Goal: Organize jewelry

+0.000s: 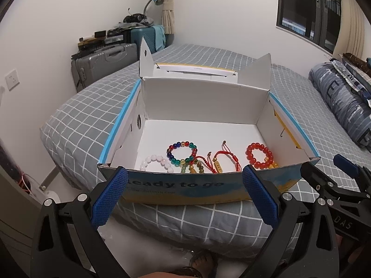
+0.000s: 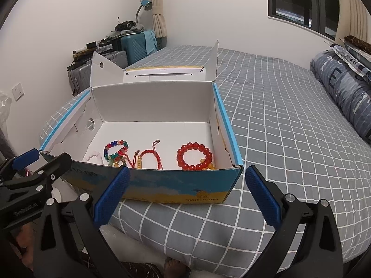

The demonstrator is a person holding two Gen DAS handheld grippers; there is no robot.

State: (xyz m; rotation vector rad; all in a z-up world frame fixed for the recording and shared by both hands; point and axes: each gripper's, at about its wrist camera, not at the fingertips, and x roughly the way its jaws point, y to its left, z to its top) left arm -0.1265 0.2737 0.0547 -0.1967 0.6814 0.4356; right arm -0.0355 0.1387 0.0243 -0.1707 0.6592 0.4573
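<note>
Nearest: left gripper (image 1: 185, 180) w/ jaws spread wide, nothing between them, hanging just in front of the box's near wall. Right gripper (image 2: 185, 180) same: wide apart, empty, slightly right of the box front. Each gripper shows at the edge of the other's view, so they sit side by side, near each other. A bare foot is visible on the floor below the bed edge.

Next: open cardboard box (image 1: 185, 187), blue/yellow print on the front, sitting on the bed (image 2: 289, 139) near its foot edge; lid flaps folded back behind.

Inside, all along the near part of the white floor, left to right: white bead bracelet (image 1: 155, 161), partly hidden by the front wall; multicolour bead bracelet (image 1: 182, 153), touching or overlapping a green/amber bead strand (image 1: 193, 166); red cord bracelet (image 1: 223, 158) w/ a small gold charm; red bead bracelet (image 1: 259, 155), w/ some amber beads (image 2: 207, 165) just beside it at the right corner.

Far half of the box is bare.

Progress, judging only from this: several pieces are already in the box and roughly in a row, so prob. well along. Left: the multicolour/green/cord cluster looks tangled & may want separating. Can't see any jewelry outside the box, so can't tell if more is to come.

Beyond: folded quilt (image 2: 343, 88) at right, suitcases (image 1: 104, 62) by the wall, window (image 1: 308, 9).
</note>
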